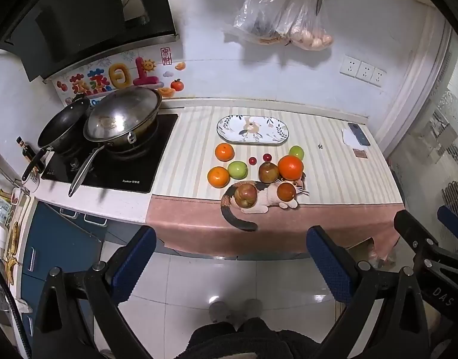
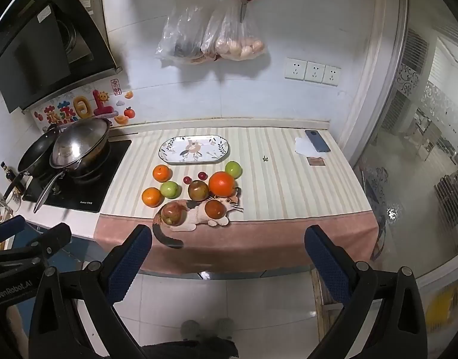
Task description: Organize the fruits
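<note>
Fruits (image 1: 256,170) clustered just in front of oval plate (image 1: 252,129), none on it. Left gripper (image 1: 230,264) and right gripper (image 2: 227,264): fingers wide, holding nothing, well back from plate.

The left gripper (image 1: 230,257) hangs open before the counter; fruits (image 1: 256,173) cluster near an oval plate (image 1: 226,130).

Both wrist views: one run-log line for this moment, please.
left gripper: open, clear of counter | right gripper: open | fruits: loose on cloth | plate: no fruit
</note>
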`<state>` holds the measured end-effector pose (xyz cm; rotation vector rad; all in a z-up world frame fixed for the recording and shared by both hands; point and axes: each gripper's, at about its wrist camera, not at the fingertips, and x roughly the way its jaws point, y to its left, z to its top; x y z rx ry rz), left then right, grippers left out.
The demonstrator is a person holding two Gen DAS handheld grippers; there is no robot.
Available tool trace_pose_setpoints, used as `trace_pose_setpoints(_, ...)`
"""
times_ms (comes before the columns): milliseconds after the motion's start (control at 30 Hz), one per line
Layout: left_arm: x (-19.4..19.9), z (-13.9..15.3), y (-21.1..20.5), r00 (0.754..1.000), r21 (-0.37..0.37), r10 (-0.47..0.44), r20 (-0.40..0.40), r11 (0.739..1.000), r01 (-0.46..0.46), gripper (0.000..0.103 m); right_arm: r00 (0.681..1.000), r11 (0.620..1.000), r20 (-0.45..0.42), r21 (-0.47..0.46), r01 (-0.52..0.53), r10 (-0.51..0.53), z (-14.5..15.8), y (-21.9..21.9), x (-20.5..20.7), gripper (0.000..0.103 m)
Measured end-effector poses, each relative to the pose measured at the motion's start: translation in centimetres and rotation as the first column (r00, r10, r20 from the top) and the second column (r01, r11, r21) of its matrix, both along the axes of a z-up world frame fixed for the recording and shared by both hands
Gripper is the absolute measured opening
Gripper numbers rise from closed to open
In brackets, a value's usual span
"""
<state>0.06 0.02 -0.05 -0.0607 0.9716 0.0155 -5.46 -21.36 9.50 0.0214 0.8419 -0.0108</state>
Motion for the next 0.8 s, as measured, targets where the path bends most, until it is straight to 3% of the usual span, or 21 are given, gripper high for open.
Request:
trace_pose_setpoints(367,0.4,0.3,-0.2,1.000,0.032,0.001,0.011,0.999,-0.001,0.103,1.000,1.000,-0.007,-0.006,-0.002,0.002,-0.2,0.5,0.4,0.103)
trace_pose_setpoints(800,0.7,1.2,0.5,1.000,0.017,0.010,0.027,1.000,-0.011,0.103,1.000,1.000,-0.009,0.003,0.003,-0.003,0.0,0.9,0.5,0.103)
